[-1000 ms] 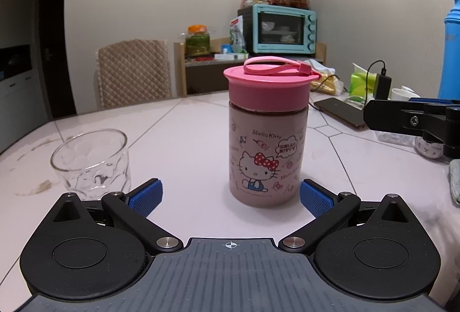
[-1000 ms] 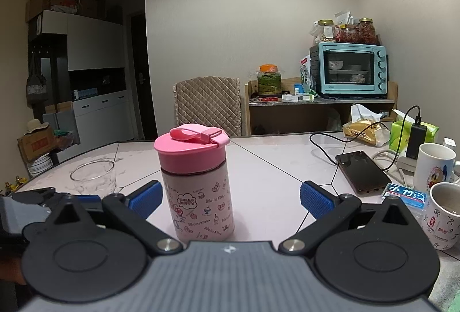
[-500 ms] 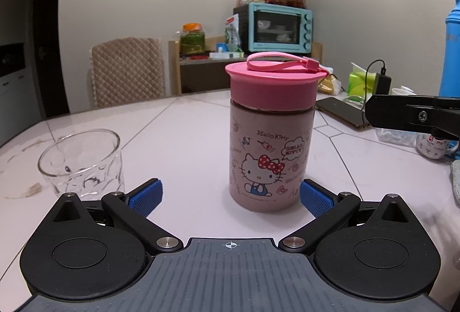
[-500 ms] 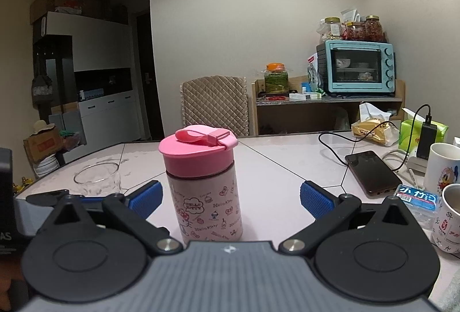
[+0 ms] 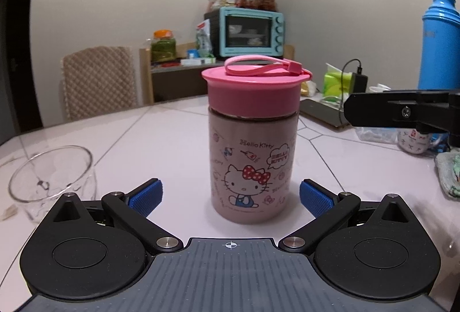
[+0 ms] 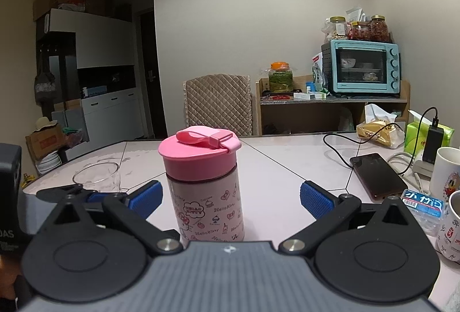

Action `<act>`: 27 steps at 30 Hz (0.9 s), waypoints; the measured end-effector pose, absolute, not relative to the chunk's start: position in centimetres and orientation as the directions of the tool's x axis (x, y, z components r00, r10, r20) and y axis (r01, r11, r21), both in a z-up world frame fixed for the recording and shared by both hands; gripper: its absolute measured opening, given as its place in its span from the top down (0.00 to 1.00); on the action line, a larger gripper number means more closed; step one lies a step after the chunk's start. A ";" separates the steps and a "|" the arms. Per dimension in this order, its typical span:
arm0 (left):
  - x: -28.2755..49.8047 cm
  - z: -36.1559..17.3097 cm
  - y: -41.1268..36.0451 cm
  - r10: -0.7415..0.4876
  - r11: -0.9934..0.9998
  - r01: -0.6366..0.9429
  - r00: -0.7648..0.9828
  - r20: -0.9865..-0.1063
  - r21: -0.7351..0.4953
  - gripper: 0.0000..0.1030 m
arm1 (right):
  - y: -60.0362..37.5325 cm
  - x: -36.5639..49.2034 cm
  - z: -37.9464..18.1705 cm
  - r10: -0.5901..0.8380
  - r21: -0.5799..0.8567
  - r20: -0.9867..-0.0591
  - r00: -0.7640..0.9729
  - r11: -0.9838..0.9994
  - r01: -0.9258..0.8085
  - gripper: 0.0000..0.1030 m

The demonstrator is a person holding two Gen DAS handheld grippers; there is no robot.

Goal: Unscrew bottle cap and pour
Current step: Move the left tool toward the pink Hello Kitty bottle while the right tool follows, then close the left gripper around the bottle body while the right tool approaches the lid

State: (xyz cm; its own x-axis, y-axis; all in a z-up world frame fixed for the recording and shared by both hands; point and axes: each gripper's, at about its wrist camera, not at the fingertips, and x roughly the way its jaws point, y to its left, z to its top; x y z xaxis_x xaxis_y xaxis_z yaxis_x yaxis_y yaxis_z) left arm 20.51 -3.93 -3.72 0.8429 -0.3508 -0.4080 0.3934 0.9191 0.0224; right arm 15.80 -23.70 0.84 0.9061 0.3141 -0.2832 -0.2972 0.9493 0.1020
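Closer now than a second ago: the squat pink cartoon-printed metal bottle looms larger in both wrist views, meaning an approach under way, no grip yet. Upright on the pale tiled table, round pink screw cap with its loop strap on top, not yet loosened. Left tongs spread wide, blue pads level with the bottle's lower body, one each side, near but apart from it. Right tongs also spread wide, empty, bottle just ahead and a little left of centre, cap above pad level. Clear empty drinking glass at near left, probably the pouring target. Likely next: left clamps body, right rises to cap.
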 end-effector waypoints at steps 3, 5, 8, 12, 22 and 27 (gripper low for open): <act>20.8 -4.0 -4.0 -0.380 0.905 0.426 0.831 -0.406 0.025 0.00 | -23.7 16.0 0.8 0.317 0.102 -0.285 0.905 0.948 -0.300 0.00; 21.1 -4.1 -3.9 -0.403 0.895 0.446 0.821 -0.405 0.012 0.00 | -23.6 16.2 0.8 0.319 0.099 -0.285 0.904 0.948 -0.304 0.00; 21.4 -4.3 -4.1 -0.418 0.885 0.466 0.815 -0.402 0.025 0.00 | -23.5 16.4 0.8 0.327 0.098 -0.288 0.900 0.945 -0.312 0.00; 22.1 -4.5 -4.2 -0.437 0.873 0.487 0.806 -0.399 0.029 0.00 | -23.3 16.7 0.7 0.332 0.092 -0.295 0.896 0.943 -0.319 0.00; 23.7 -4.8 -4.6 -0.511 0.821 0.569 0.768 -0.385 0.046 0.00 | -23.3 17.5 0.9 0.335 0.077 -0.295 0.895 0.942 -0.327 0.00; 24.3 -5.1 -4.7 -0.545 0.794 0.606 0.745 -0.385 0.049 0.00 | -23.4 17.8 0.8 0.337 0.079 -0.299 0.893 0.941 -0.329 0.00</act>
